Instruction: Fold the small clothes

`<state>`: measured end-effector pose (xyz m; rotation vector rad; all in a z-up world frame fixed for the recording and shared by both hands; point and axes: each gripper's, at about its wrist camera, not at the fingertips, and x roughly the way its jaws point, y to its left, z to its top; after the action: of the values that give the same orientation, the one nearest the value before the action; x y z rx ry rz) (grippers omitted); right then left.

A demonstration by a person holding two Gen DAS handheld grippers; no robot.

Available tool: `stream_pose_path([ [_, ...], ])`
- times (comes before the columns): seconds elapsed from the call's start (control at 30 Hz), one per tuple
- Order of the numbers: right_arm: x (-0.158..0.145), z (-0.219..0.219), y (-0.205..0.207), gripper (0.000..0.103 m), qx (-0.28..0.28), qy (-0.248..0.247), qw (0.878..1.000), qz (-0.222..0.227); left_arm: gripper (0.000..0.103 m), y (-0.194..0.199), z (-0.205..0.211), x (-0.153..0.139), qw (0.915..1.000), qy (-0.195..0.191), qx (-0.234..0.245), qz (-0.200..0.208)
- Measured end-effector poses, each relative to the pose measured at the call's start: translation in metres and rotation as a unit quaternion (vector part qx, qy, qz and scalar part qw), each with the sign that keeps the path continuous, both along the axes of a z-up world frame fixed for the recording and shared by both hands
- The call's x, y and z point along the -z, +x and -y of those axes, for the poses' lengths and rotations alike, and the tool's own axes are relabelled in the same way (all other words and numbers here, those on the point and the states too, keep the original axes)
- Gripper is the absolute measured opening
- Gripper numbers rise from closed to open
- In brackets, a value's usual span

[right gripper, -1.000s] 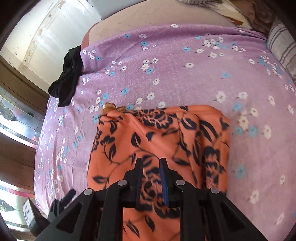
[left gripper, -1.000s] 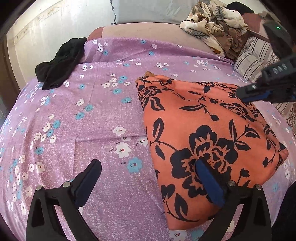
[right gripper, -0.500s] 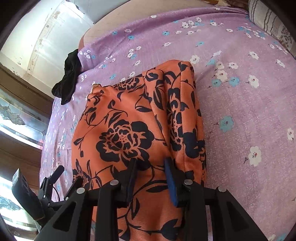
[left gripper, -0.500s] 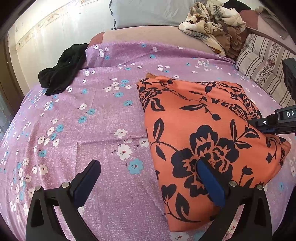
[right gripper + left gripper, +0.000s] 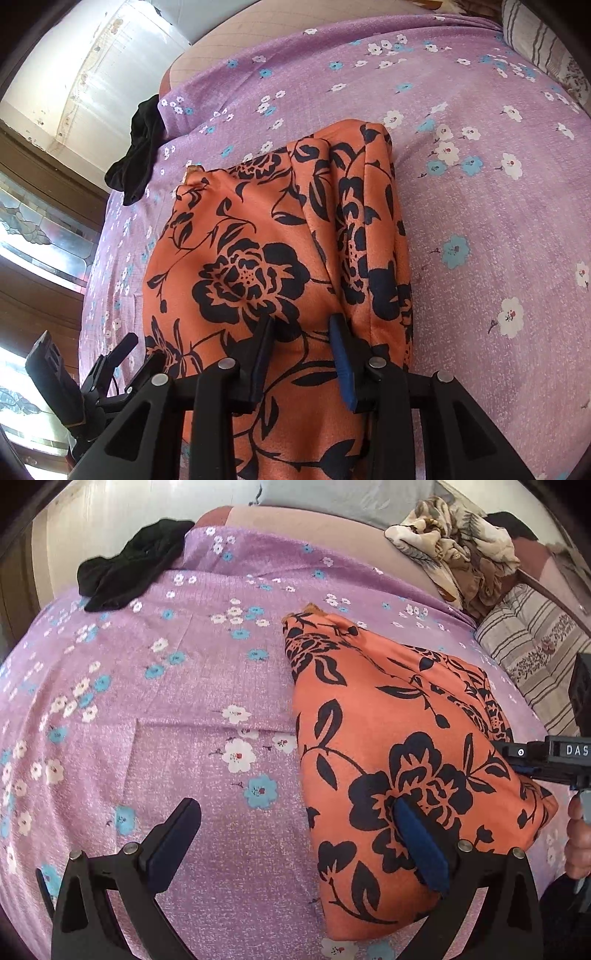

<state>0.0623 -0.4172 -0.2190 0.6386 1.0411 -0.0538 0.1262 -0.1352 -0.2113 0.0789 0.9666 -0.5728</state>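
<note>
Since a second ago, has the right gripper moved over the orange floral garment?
Yes. The right gripper has come down toward the orange floral garment and shifted to its near end; the black cloth now sits farther up-frame. Its jaws have parted.

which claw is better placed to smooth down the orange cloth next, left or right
Probably the right claw: it sits over the middle of the orange cloth, jaws slightly apart with cloth between them. The left claw is wide open at the cloth's edge, one finger over the bare purple sheet.
</note>
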Motion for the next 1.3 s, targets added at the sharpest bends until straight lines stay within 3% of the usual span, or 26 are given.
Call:
stream_pose_path([
  [0.07,0.000,0.001,0.001,0.036,-0.002,0.002,1.000,0.000,0.103,0.009,0.001,-0.004,0.9993,0.007,0.018,-0.032],
  [0.13,0.000,0.002,0.001,0.036,-0.002,0.005,1.000,0.000,0.103,0.017,0.004,-0.014,0.9981,0.026,0.044,-0.035],
  [0.2,-0.003,0.002,0.001,0.036,-0.004,0.001,1.000,-0.002,0.103,0.016,-0.002,-0.031,0.9984,0.041,0.023,0.032],
  [0.27,-0.010,0.002,0.002,0.036,-0.004,-0.006,1.000,0.001,0.103,0.015,-0.006,-0.043,0.9919,0.071,-0.009,0.105],
  [0.3,-0.017,0.003,0.001,0.036,0.001,-0.011,1.000,0.013,0.103,0.017,-0.006,-0.043,0.9892,0.085,-0.010,0.119],
  [0.47,-0.044,0.016,0.006,0.036,0.029,-0.025,0.995,0.089,0.103,0.031,0.010,-0.013,0.9911,0.115,0.005,0.066],
  [0.53,-0.031,0.019,0.015,0.036,0.030,-0.004,0.997,0.070,0.103,0.028,0.013,-0.005,0.9887,0.127,0.002,0.079],
  [0.6,0.000,0.019,0.030,0.039,0.034,-0.011,0.999,-0.007,0.103,0.027,0.013,-0.006,0.9886,0.126,0.007,0.083],
  [0.63,0.008,0.020,0.031,0.039,0.041,0.000,0.999,-0.008,0.103,0.029,0.013,-0.005,0.9888,0.128,0.009,0.077],
  [0.77,-0.005,0.016,0.027,0.047,0.039,-0.002,0.999,0.010,0.103,0.035,0.006,-0.009,0.9936,0.102,0.001,0.047],
  [0.9,-0.017,0.006,0.017,0.048,0.029,-0.019,0.999,0.023,0.103,0.031,0.001,-0.023,0.9947,0.081,0.007,0.063],
  [1.07,-0.047,-0.005,-0.024,0.048,0.013,-0.010,0.996,0.083,0.103,0.022,-0.007,-0.036,0.9972,0.038,0.025,0.059],
  [1.17,-0.061,-0.021,-0.045,0.047,-0.003,-0.032,0.994,0.107,0.103,0.018,-0.012,-0.036,0.9981,0.029,0.029,0.047],
  [1.23,-0.052,-0.033,-0.052,0.041,-0.018,-0.036,0.996,0.084,0.103,0.015,-0.011,-0.031,0.9983,0.025,0.042,0.033],
  [1.3,-0.027,-0.042,-0.047,0.039,-0.027,-0.057,0.998,0.016,0.103,0.008,-0.002,-0.021,0.9960,0.052,0.069,0.023],
])
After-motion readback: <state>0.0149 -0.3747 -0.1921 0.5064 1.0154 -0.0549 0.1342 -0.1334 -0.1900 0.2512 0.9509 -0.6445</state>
